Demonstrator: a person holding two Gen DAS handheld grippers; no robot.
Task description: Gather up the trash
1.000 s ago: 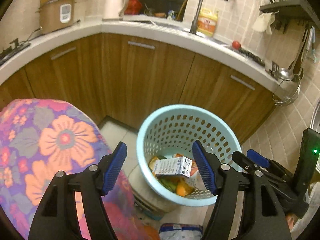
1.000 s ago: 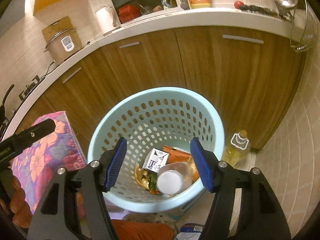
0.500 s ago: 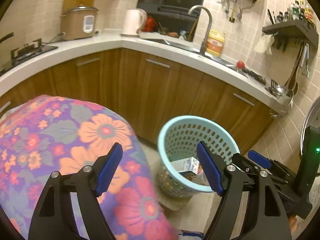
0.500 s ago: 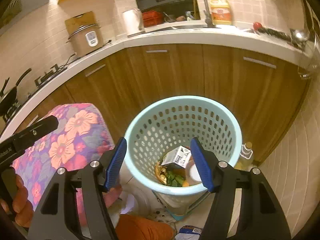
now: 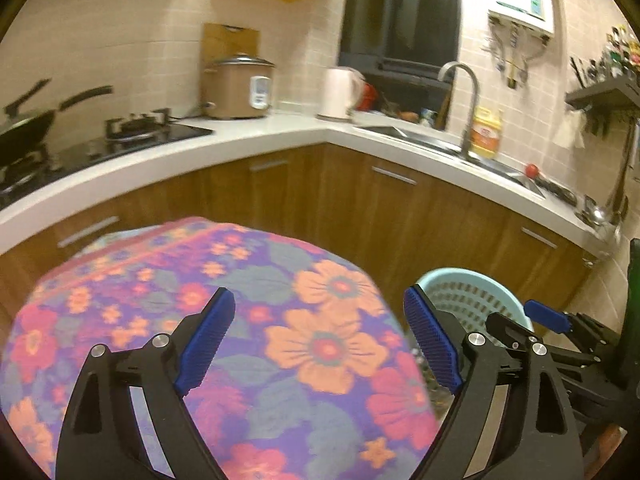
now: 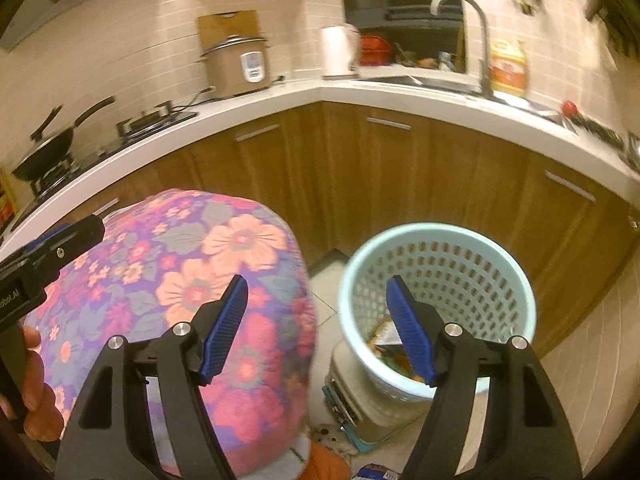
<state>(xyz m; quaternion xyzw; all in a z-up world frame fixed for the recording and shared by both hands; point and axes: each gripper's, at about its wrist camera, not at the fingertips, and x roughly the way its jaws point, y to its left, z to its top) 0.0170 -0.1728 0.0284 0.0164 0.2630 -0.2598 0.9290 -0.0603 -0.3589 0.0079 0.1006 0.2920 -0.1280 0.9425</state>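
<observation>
Claws: we see left claw (image 5: 320, 340) and right claw (image 6: 316, 324) both spread wide, nothing held.
Basket: light blue basket (image 6: 436, 236) on the floor by the brown cabinets (image 6: 400, 168); trash (image 6: 390, 346) lies at its bottom. In our left view only its rim (image 5: 460, 276) shows, behind the right finger.
Cloth: flowered cloth (image 5: 260, 320) under both claws, left of the basket.
Worktop: white worktop (image 5: 280, 128) carries rice cooker (image 5: 240, 88) and kettle (image 5: 340, 94).
</observation>
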